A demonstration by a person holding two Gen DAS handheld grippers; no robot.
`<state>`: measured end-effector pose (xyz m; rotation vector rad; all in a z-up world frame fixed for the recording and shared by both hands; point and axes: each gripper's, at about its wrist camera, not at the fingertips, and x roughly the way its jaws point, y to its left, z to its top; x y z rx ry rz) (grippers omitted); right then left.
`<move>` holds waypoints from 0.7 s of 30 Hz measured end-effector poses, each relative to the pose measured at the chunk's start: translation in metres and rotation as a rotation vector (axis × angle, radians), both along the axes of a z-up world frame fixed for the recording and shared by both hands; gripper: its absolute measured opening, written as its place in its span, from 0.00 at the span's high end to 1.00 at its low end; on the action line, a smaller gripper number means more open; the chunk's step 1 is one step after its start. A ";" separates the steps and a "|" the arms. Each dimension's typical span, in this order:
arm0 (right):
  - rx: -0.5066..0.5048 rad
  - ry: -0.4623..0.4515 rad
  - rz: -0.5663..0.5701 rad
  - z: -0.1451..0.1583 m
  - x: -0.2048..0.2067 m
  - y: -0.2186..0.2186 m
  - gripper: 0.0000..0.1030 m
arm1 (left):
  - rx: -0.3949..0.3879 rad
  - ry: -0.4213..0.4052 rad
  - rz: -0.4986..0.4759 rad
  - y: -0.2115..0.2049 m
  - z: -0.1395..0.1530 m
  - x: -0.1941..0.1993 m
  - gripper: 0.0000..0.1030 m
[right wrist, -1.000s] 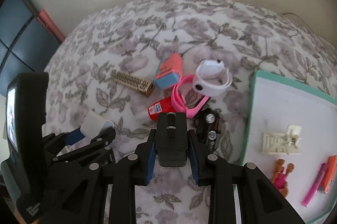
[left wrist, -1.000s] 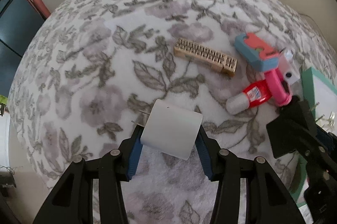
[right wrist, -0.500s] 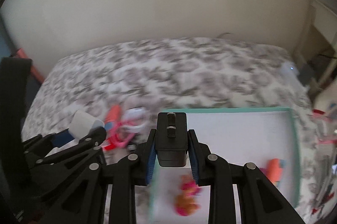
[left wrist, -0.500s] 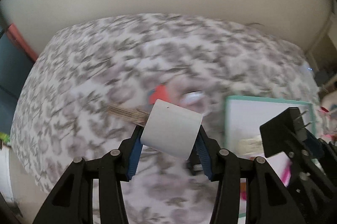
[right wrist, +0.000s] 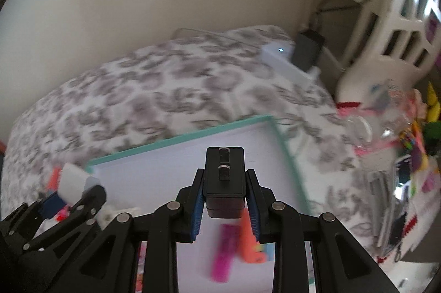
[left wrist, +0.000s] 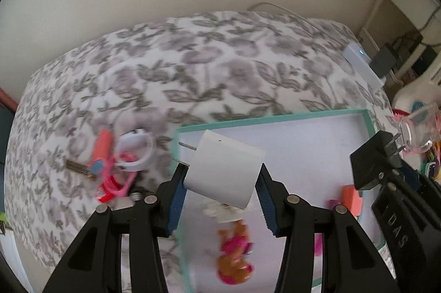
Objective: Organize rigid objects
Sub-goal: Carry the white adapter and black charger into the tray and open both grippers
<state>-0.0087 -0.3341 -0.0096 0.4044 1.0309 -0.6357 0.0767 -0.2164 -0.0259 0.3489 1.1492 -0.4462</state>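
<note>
On the left of the floral bedspread (left wrist: pixel 209 72) lay a small heap of things not yet sorted — a gold comb-like piece (left wrist: pixel 78 167), a coral-and-blue block (left wrist: pixel 100 152), a pink strap (left wrist: pixel 115 184) and a white watch (left wrist: pixel 135 148), all blurred and touching or overlapping one another.

Just right of that heap, the left gripper (left wrist: pixel 222 189) was clamped on a white charger (left wrist: pixel 224 171), its blue pads pressed against the charger's two sides and the metal prongs pointing left. The charger hung in the air over the near-left corner of the teal-rimmed tray (left wrist: pixel 275 118), which sat on the bedspread with its white floor showing.

Inside the tray lay a cream plastic piece (left wrist: pixel 220 211) partly hidden beneath the charger, an orange-and-pink toy figure (left wrist: pixel 234 257), and further right a pink marker (right wrist: pixel 222 254) beside an orange one (right wrist: pixel 248 240) — both blurred.

Over the tray's middle, the right gripper (right wrist: pixel 224 198) held a black plug adapter (right wrist: pixel 224 182) narrowly between its blue pads, prongs facing up toward the camera. It too was clear of the tray floor.

Beyond the tray's right rim a white box with a small light (right wrist: pixel 286 61) rested at the bed's edge, and a clutter of colourful items (right wrist: pixel 408 155) lay at far right.
</note>
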 end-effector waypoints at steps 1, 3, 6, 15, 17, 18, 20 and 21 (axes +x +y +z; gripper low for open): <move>-0.010 0.018 -0.013 -0.003 -0.002 -0.007 0.71 | 0.003 0.001 -0.007 -0.005 -0.002 -0.001 0.51; -0.019 0.039 -0.028 -0.007 -0.006 -0.015 0.71 | 0.014 0.001 -0.023 -0.017 -0.008 -0.005 0.51; -0.016 0.063 -0.038 -0.015 -0.008 -0.022 0.71 | 0.023 0.009 -0.036 -0.030 -0.016 -0.008 0.51; -0.020 0.112 -0.028 -0.029 -0.003 -0.024 0.71 | 0.038 0.040 -0.037 -0.041 -0.037 -0.010 0.51; -0.016 0.123 -0.022 -0.032 -0.002 -0.024 0.71 | 0.035 0.051 -0.035 -0.040 -0.040 -0.009 0.50; -0.015 0.128 -0.020 -0.033 -0.002 -0.023 0.71 | 0.034 0.054 -0.034 -0.039 -0.041 -0.009 0.50; -0.015 0.137 -0.017 -0.034 -0.001 -0.023 0.71 | 0.028 0.063 -0.031 -0.038 -0.042 -0.008 0.50; -0.015 0.143 -0.015 -0.035 0.000 -0.022 0.71 | 0.025 0.066 -0.030 -0.038 -0.042 -0.008 0.50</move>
